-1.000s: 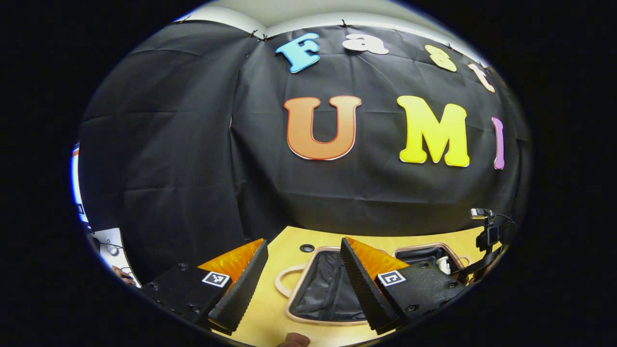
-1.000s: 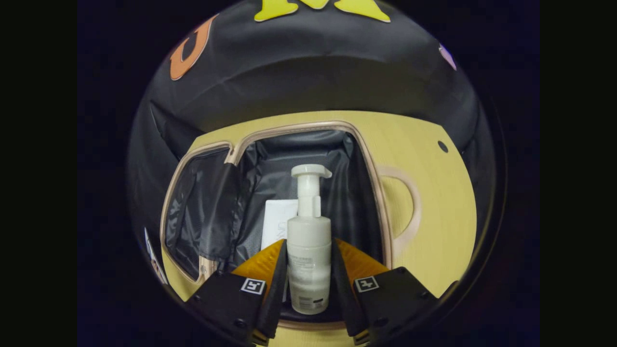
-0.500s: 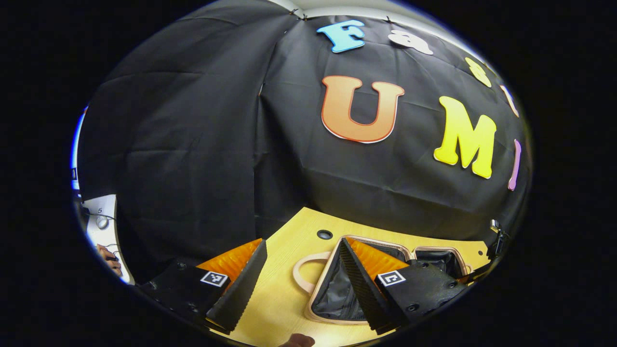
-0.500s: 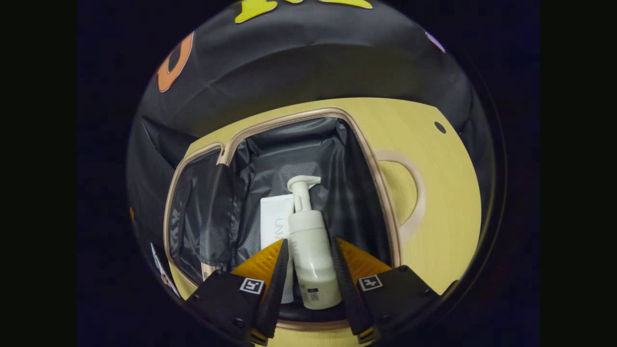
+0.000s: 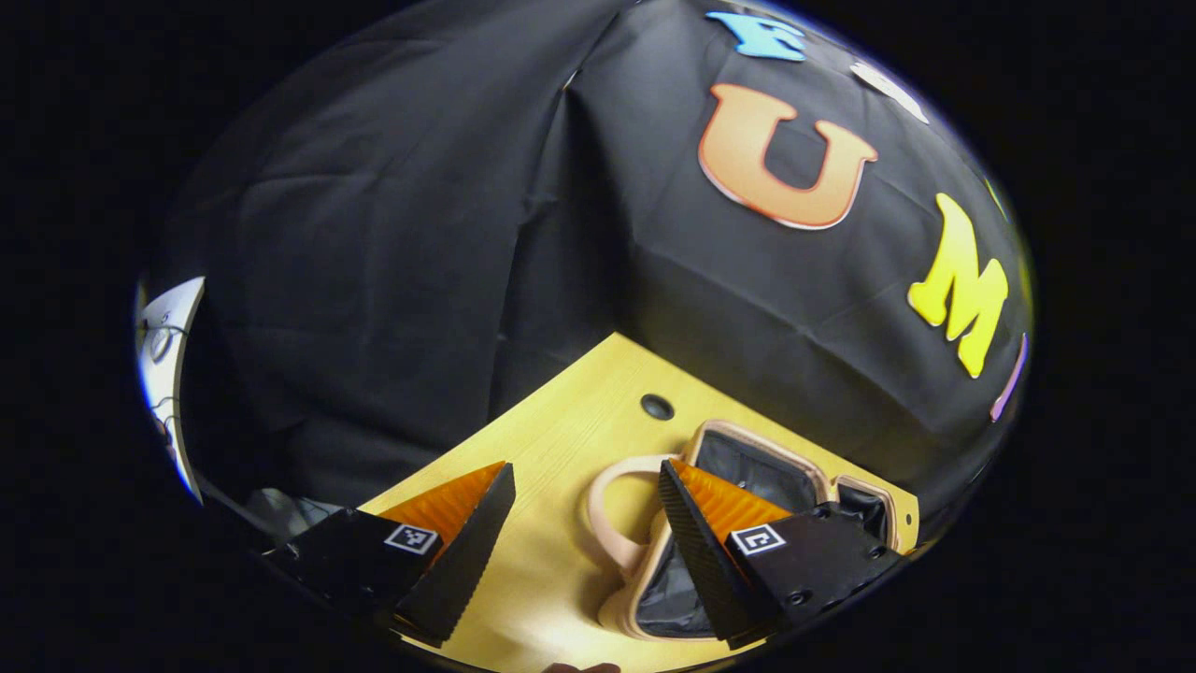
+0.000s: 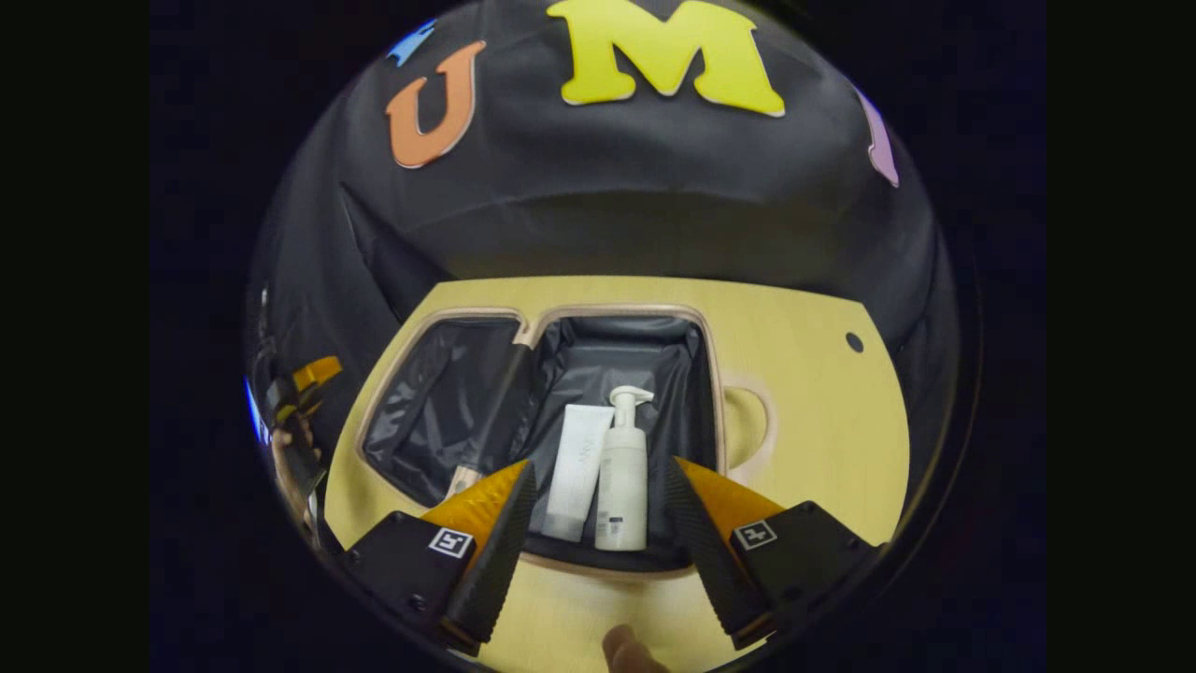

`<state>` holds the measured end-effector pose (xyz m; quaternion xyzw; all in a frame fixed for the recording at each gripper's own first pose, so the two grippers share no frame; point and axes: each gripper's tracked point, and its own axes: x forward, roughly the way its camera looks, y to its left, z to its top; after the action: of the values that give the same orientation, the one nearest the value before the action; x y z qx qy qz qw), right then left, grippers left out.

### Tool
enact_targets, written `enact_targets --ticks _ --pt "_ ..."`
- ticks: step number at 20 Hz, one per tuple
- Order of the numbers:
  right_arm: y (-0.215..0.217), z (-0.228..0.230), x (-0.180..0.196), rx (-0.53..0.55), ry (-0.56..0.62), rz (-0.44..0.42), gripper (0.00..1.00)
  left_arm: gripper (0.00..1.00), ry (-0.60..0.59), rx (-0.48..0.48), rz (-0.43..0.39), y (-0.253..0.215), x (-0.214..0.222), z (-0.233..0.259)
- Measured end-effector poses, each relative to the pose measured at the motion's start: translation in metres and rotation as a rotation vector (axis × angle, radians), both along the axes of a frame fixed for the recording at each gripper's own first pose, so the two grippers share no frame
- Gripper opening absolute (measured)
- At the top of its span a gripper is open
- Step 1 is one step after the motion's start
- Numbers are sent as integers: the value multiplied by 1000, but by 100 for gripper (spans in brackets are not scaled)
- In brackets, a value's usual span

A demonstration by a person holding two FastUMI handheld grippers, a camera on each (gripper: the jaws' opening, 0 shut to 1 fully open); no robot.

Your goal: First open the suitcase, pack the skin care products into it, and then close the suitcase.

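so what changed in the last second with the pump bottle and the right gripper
The right gripper let go of the pump bottle and drew back with its jaws open. The bottle now lies in the open suitcase beside the white tube. The left gripper swung aside but stayed open and empty.

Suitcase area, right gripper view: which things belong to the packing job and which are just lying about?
Job:
suitcase, open
pump bottle, lying inside
white tube, beside the bottle

Just there:
table
cable hole in the table
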<state>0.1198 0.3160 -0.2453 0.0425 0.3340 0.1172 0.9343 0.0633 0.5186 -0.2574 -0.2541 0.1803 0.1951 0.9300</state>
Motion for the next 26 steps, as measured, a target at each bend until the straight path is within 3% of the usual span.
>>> enact_targets --ticks 2,3,5,7,8,9,10,13,14,15,19,20,21,22,23,26 --pt "-12 21 -30 -14 -56 21 79 97 -24 -226 -76 -25 11 -22" --pt "-18 25 -48 -9 -50 24 79 97 -28 -325 -66 -28 16 -37" --pt "-25 29 -62 -2 -45 29 82 96 -23 -409 -27 -25 23 -54" --pt "-37 31 -71 -25 -59 30 82 89 -31 -472 -3 -29 29 -65" --pt "-46 37 -76 -23 -63 16 79 77 -27 -505 15 -26 31 -72" --pt "-49 39 -76 -9 -59 0 79 51 -35 -525 28 -22 31 -76" --pt "-50 40 -77 10 -51 -15 82 45 -44 -552 28 -24 33 -75" --pt "-54 51 -78 31 -63 -38 79 30 -77 -636 24 -29 43 -72" --pt "-56 58 -80 28 -77 -41 83 16 -93 -670 30 -29 46 -71" --pt "-57 67 -82 24 -103 -43 79 12 -119 -713 35 -27 45 -68" --pt "-79 104 -84 -54 -253 -75 82 3 -209 -833 71 -27 40 -51" --pt "-83 111 -86 -48 -270 -80 83 3 -255 -879 98 -24 38 -37" --pt "-88 115 -87 -39 -277 -82 82 11 -307 -918 116 -23 38 -19" --pt "-93 118 -87 -31 -285 -83 83 11 -337 -925 119 -22 38 -4" --pt "-97 122 -88 -25 -297 -83 82 3 -349 -911 102 -27 38 9" --pt "-112 142 -91 -34 -360 -81 82 3 -358 -792 47 -38 35 46"
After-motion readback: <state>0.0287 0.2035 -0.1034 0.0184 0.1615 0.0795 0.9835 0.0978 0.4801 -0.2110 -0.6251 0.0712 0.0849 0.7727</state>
